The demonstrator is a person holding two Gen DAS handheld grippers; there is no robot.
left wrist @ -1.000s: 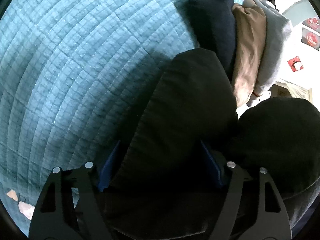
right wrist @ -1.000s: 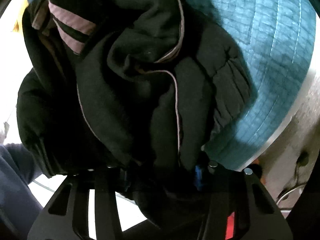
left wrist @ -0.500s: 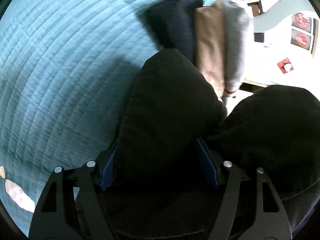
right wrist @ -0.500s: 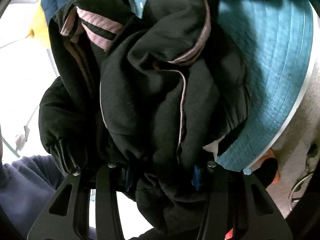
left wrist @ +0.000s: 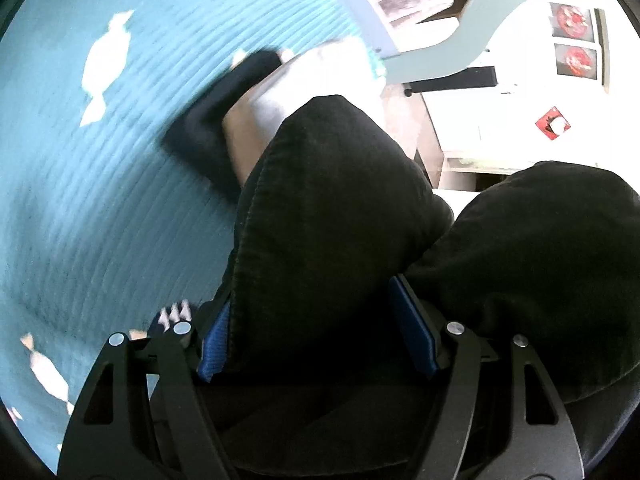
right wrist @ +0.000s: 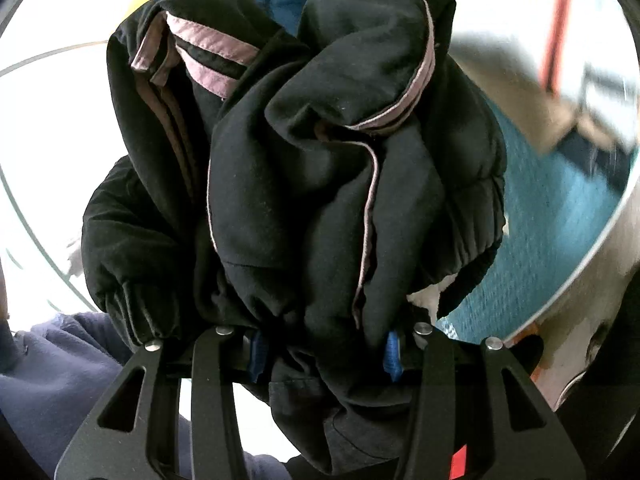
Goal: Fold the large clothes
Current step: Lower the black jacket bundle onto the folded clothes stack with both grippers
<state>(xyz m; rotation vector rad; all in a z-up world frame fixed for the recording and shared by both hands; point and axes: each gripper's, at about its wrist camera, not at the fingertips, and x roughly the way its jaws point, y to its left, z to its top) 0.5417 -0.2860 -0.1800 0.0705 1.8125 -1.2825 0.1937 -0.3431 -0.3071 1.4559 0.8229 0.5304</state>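
Note:
A large black jacket (left wrist: 332, 216) with pink trim fills both views. My left gripper (left wrist: 316, 336) is shut on a thick fold of it, with blue pads (left wrist: 412, 336) pressed against the cloth. My right gripper (right wrist: 324, 354) is shut on another bunched part of the black jacket (right wrist: 320, 184), which hangs crumpled with pink piping and elastic cuffs showing. The jacket is held up above the teal quilted bed (left wrist: 100, 200).
A pile of folded clothes (left wrist: 240, 112), dark, tan and grey, lies blurred on the bed beyond the jacket. A white wall with pictures (left wrist: 576, 44) and furniture is at the right. The bed's edge (right wrist: 560, 240) and floor show in the right wrist view.
Both grippers have lifted the jacket higher and away from the bed. The left view has swung toward the pile of clothes and the wall. The grips have not changed.

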